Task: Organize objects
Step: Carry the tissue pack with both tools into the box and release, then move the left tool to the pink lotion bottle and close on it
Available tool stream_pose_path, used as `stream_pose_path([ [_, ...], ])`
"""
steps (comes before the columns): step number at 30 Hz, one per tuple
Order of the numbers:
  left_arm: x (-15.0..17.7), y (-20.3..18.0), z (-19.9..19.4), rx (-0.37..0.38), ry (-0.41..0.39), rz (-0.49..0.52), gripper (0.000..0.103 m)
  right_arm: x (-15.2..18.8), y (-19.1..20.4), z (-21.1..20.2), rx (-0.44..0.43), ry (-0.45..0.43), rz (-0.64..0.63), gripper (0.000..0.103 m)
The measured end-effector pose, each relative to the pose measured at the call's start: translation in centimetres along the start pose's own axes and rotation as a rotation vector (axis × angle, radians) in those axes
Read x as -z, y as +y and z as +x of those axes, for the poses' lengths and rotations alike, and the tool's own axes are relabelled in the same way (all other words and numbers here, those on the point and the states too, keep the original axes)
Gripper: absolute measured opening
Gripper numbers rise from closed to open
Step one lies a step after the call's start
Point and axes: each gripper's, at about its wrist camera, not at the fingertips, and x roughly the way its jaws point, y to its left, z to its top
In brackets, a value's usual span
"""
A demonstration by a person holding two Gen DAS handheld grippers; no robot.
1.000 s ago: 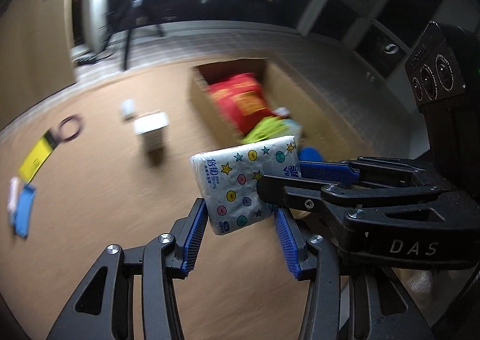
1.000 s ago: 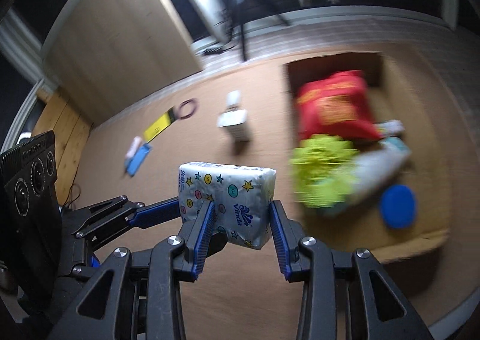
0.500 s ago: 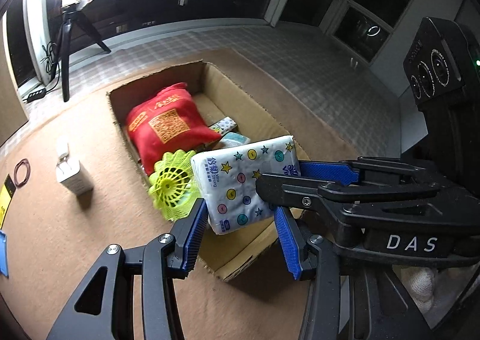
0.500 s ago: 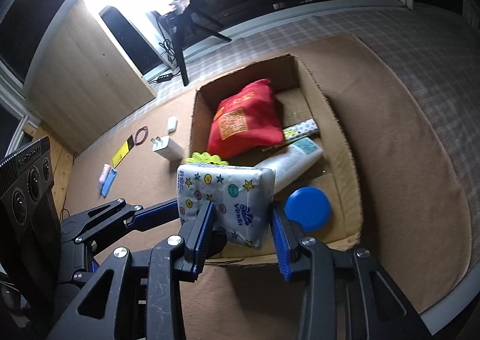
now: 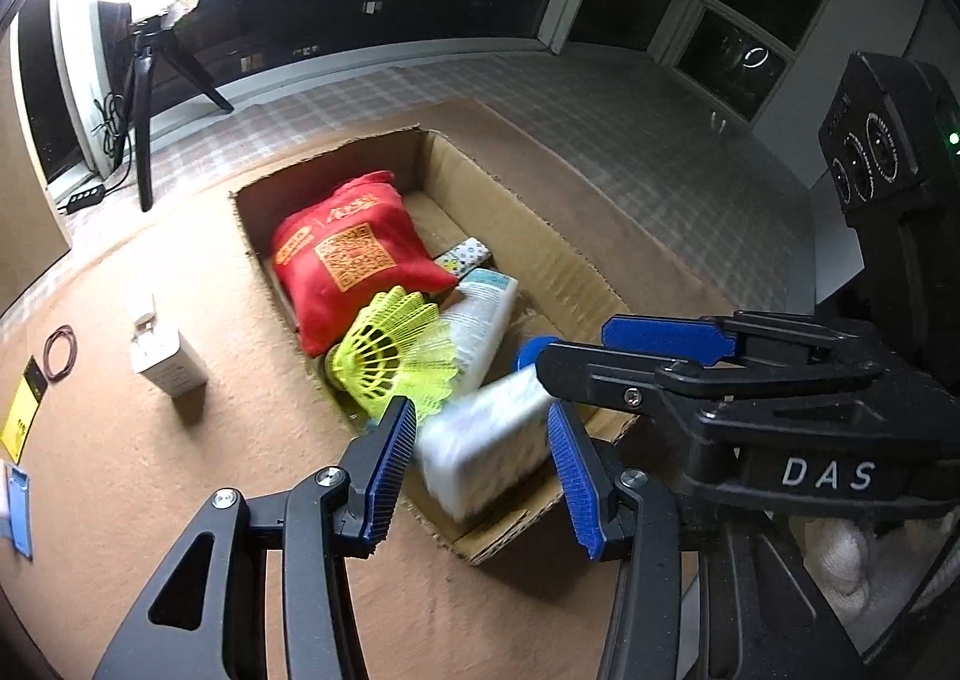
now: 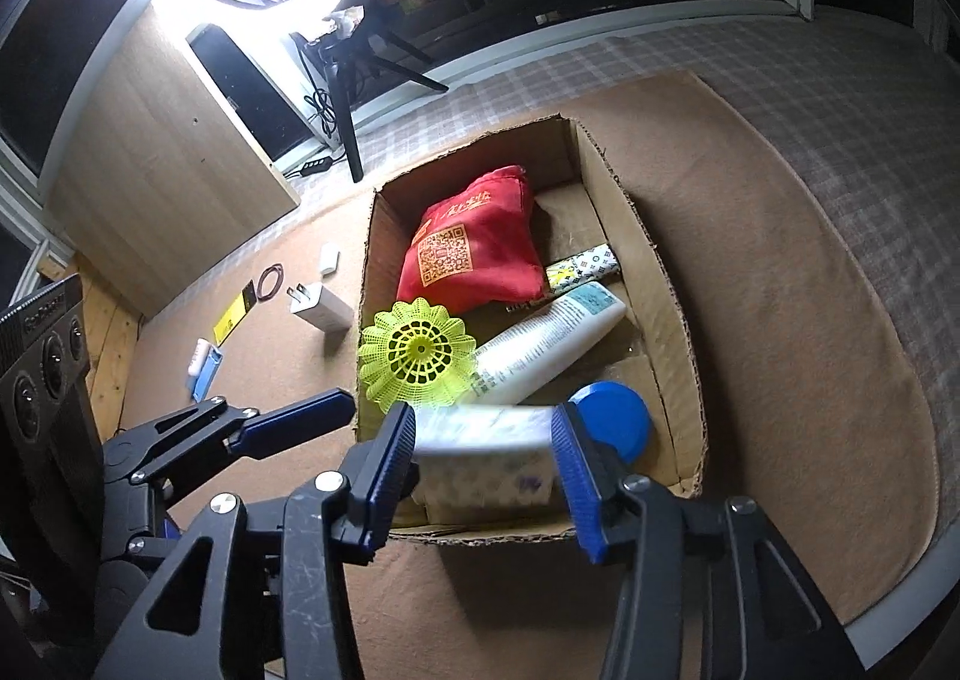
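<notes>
the drop step is in hand: the tissue pack point(image 6: 483, 461) (blurred, likely falling) sits between the right gripper's point(image 6: 483, 455) spread fingers, over the near end of the cardboard box point(image 6: 672, 320). its long axis runs finger to finger. the left gripper point(image 5: 480, 461) is also apart, holding nothing. next, pull back and fetch the charger point(image 6: 321, 308).

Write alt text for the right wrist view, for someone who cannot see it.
A blurred tissue pack sits between the right gripper's open blue jaws, dropping into the near end of a cardboard box. The box already holds a red pouch, a yellow shuttlecock, a white tube and a blue lid.
</notes>
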Motion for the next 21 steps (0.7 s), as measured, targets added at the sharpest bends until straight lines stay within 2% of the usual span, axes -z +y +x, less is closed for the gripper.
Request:
stream_pose_path([
  [6,1.1,1.5,-2.0,-0.016,-0.015,-0.015,0.05,0.3,1.4,0.3,-0.005,0.005,-0.008,0.044],
  [12,2.9,4.1,-4.0,-0.054,-0.016,-0.055,0.05,0.4,4.7,1.1,-0.024,0.009,-0.052,0.044],
  [21,8.1,12.2,-7.6,-0.148,0.001,-0.205,0.05,0.6,12.2,4.3,-0.089,0.064,-0.178,0.044],
])
